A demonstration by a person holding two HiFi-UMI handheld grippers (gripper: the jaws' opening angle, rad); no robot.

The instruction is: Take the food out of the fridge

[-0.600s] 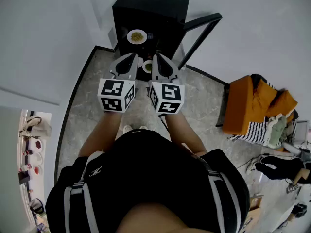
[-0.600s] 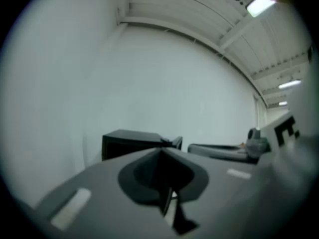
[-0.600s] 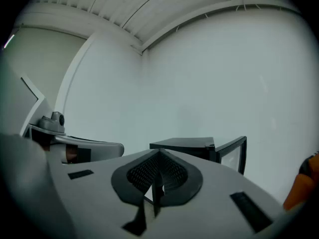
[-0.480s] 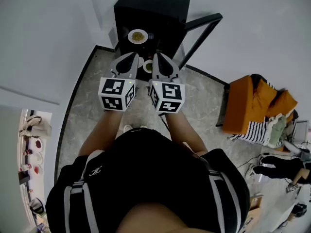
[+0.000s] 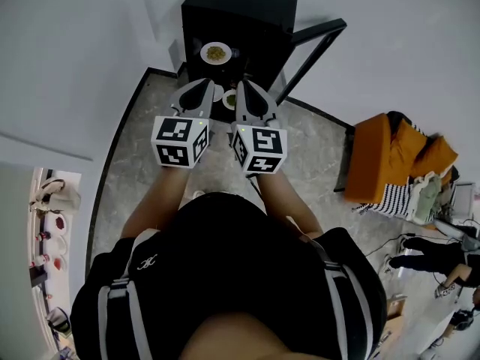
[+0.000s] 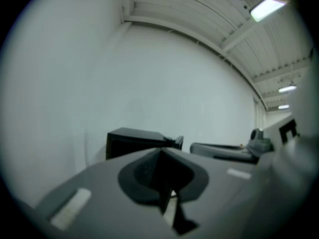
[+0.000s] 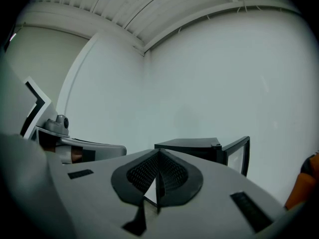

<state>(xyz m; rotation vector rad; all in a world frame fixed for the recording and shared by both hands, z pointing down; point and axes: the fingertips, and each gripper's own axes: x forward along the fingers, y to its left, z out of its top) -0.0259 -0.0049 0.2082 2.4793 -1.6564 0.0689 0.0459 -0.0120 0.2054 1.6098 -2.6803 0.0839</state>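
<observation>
Left gripper (image 5: 204, 90) and right gripper (image 5: 244, 88) are both pressed shut on nothing, plate of food (image 5: 216, 52) sits at 12 o'clock inside the open fridge (image 5: 240, 6), so the person should probably spread one first and reach in level.

I record a black short-sleeved top (image 5: 225, 261) with grey straps (image 5: 120, 306), lower frame. The left gripper (image 5: 208, 87) and right gripper (image 5: 244, 87) are grey, with white marker cubes (image 5: 180, 142).

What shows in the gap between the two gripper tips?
In the head view, a small dish of green food shows between the left gripper and right gripper, both shut, before the open fridge.
</observation>
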